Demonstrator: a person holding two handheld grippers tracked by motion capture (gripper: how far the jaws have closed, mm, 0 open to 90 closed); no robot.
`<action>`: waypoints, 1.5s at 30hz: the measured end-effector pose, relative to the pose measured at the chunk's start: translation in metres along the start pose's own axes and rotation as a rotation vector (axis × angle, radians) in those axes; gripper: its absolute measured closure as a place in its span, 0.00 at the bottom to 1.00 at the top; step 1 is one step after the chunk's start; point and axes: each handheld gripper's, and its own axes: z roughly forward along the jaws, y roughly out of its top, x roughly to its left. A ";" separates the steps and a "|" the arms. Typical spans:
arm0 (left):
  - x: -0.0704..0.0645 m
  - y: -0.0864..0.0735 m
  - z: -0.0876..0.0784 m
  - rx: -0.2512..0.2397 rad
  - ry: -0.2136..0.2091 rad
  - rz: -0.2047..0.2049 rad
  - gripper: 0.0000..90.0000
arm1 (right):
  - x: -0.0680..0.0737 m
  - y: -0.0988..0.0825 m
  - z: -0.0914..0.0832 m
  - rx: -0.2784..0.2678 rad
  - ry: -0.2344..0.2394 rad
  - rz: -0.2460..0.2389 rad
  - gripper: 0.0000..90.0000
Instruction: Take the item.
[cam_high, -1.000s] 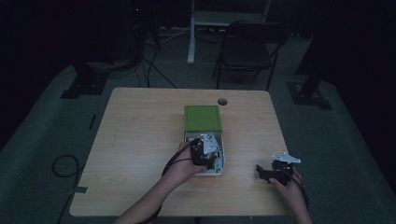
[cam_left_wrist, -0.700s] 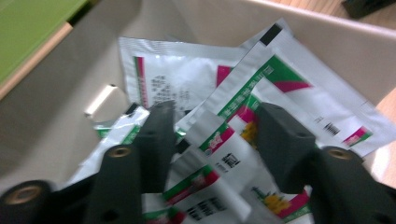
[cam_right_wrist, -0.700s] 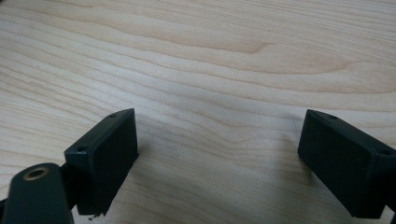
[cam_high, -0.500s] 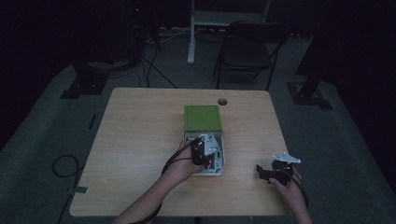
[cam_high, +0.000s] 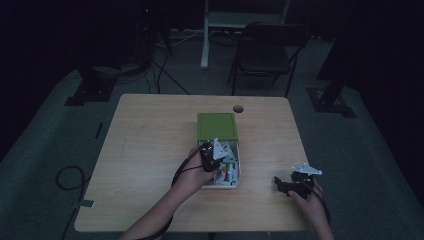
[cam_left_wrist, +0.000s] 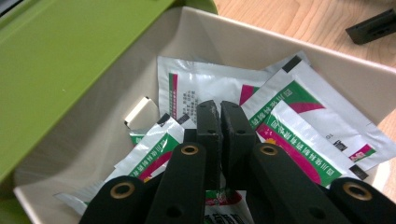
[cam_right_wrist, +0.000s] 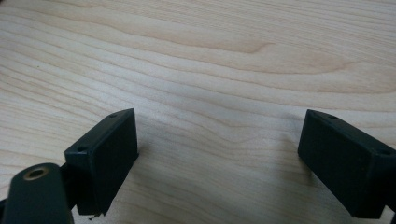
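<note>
High view looking dim and murky, surroundings fading to black; both gripper views showing bright, even light, soft shadows lying under jaws, near parts blurring slightly

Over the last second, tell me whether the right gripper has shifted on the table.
No. In the high view the right gripper sits at the same spot near the table's right front edge, just as far from the box as before.
</note>
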 end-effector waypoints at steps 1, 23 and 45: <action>0.000 0.002 -0.002 -0.003 -0.006 -0.003 0.99 | 0.000 0.000 0.000 0.001 0.000 0.001 0.13; 0.010 0.020 -0.028 -0.102 -0.006 -0.039 1.00 | 0.000 0.000 0.000 0.001 0.000 0.000 0.13; 0.016 0.041 -0.059 -0.209 0.008 -0.061 0.98 | 0.000 0.000 0.000 0.001 0.000 0.000 0.13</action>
